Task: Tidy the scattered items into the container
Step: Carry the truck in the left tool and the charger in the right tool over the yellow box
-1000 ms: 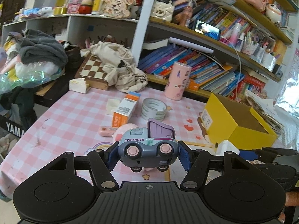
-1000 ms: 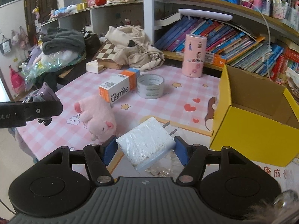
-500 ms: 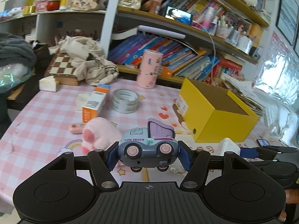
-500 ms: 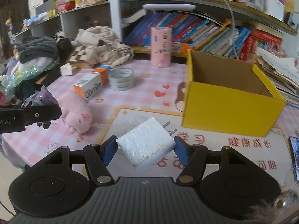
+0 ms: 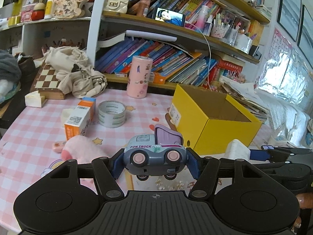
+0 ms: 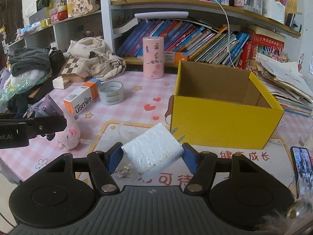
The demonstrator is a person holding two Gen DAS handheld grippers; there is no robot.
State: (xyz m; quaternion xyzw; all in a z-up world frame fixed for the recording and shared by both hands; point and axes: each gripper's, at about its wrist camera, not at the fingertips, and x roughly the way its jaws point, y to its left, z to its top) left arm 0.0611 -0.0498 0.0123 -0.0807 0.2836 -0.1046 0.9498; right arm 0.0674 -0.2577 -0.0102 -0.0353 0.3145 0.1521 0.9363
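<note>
Toy truck between left gripper fingers

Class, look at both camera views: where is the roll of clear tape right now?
The tape roll lies flat on the pink checked table, left of the yellow box, beside the orange-and-white carton and in front of the pink canister.

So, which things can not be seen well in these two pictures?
- Floor of the yellow box: right wrist view, hidden by its front wall; only a strip shows in the left view.
- Toy truck: right wrist view, mostly covered by the left tongs.
- Pink plush pig: left wrist view, face hidden.
- Phone: right wrist view, cut by the edge.
</note>
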